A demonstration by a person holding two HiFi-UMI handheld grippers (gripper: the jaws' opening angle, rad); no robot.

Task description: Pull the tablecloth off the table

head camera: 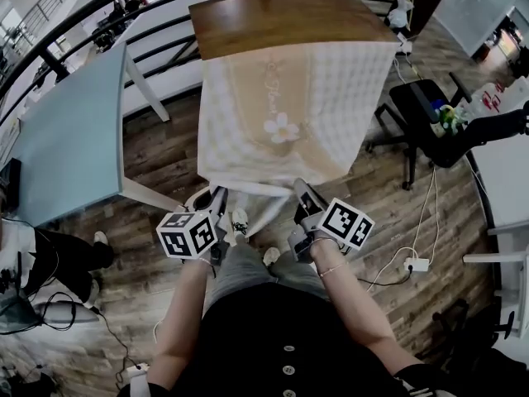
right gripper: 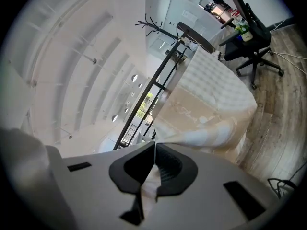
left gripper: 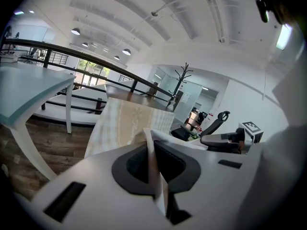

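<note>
From the head view, the tablecloth [head camera: 289, 114], pale checked with a beige centre band and a white flower, covers the near part of the wooden table [head camera: 281, 19] and hangs down its near side, while the far part of the tabletop lies bare. The left gripper [head camera: 218, 201] and the right gripper [head camera: 302, 190] are held side by side just below the table's near edge, their tips at the cloth's lower hem. A pale blue table [head camera: 66, 131] stands to the left, a black office chair [head camera: 417, 110] to the right, and a black railing [head camera: 83, 15] curves behind. In the left gripper view, the jaws of the left gripper [left gripper: 149, 139] are closed tight on a thin fold of the tablecloth [left gripper: 127, 123], which runs from between the pads up to the table ahead; the right gripper [left gripper: 230, 140] shows off to the right. In the right gripper view, the jaws of the right gripper [right gripper: 154, 148] are likewise pressed together with a bunched fold of white cloth pinched between the pads, and the tablecloth [right gripper: 206, 104] stretches from there over the table, with the office chair [right gripper: 254, 47] beyond.
</note>
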